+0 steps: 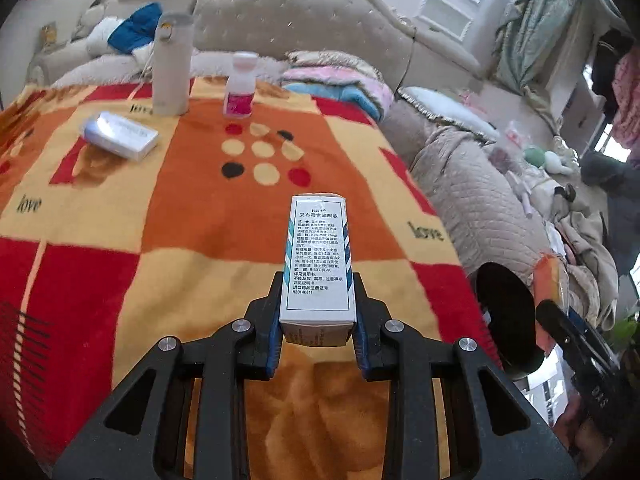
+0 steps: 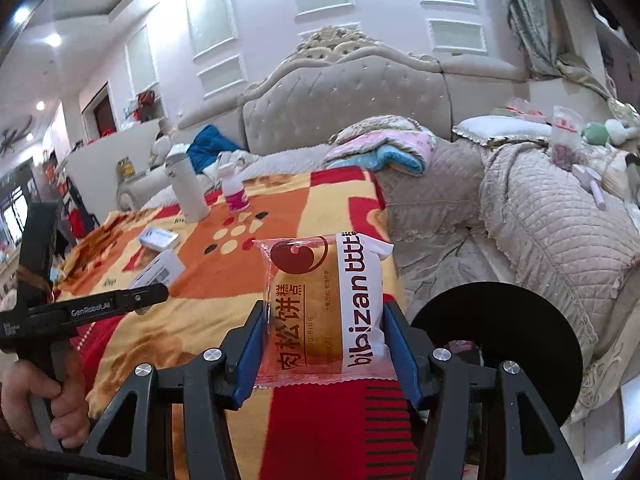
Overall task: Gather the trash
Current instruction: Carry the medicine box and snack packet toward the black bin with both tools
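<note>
Gripping a small white medicine box (image 1: pixel 318 268) lengthwise, your left hand-held gripper (image 1: pixel 317 312) hangs over the patchwork blanket (image 1: pixel 168 216) on the bed, the box lifted off the cloth. Beyond the box stand a white flask (image 1: pixel 172 64) and a pink-labelled bottle (image 1: pixel 240 86), with a silver box (image 1: pixel 120 135) lying left of them. Your right hand-held gripper (image 2: pixel 324 332) clamps a snack packet (image 2: pixel 324 308) above the same blanket, beside a black round bin opening (image 2: pixel 500 336).
</note>
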Tool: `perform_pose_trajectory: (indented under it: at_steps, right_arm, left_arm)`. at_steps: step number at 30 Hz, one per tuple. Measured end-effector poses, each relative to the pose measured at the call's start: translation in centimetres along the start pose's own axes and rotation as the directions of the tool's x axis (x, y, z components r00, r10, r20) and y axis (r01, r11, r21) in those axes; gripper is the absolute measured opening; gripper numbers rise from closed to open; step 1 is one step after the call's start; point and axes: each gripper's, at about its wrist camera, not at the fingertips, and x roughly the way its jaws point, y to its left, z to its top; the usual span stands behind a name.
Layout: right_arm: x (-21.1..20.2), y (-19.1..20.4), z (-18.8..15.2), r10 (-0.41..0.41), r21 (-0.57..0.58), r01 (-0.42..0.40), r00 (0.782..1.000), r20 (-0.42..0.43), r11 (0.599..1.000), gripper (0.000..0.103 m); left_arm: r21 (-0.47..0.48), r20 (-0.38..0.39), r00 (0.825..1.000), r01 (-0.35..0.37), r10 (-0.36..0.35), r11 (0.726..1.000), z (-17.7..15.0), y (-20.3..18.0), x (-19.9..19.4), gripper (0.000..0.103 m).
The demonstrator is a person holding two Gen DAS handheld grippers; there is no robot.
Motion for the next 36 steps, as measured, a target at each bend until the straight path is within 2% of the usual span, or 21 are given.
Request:
perform_pose_trajectory:
  at_steps: [5,10,18,31,36]
  right_arm:
    - [-0.1,-0.7,0.2,-0.014,0.030,0.013,1.000,0.009,0.999,0.055]
    - [0.0,-0.4,0.2,-0.012,0.011,0.012,1.000,0.003,1.000,0.055]
    - [0.0,-0.5,0.0,-0.035,0.013,0.035,0.999,-0.002,0.999,0.055]
    - [-0.8,-2.6,0.0,-0.109,0.060,0.108,0.994,0.008,0.992,0.055]
    - [-1.4,-4.9,-0.3,-0.198,0.119,0.198,0.980,-0.007,0.973,0.055]
  left_arm:
    - [0.012,-0.029,0.999,-0.028,0.028,1.000,-0.4,-0.4,0.5,0.026]
    - [0.019,-0.049,0.996,-0.069,0.070,0.997,-0.8,-0.3,0.9,0.026]
    - [0.033,-0.034,0.994,-0.100,0.101,0.994,-1.1,-0.3,0.5,0.026]
    - [0.037,-0.043,0.994,-0.104,0.105,0.994,-1.1,-0.3,0.5,0.026]
    - [0.112,-0.035,0.997,-0.071,0.076,0.991,-1.2,-2.1,0.6,0.026]
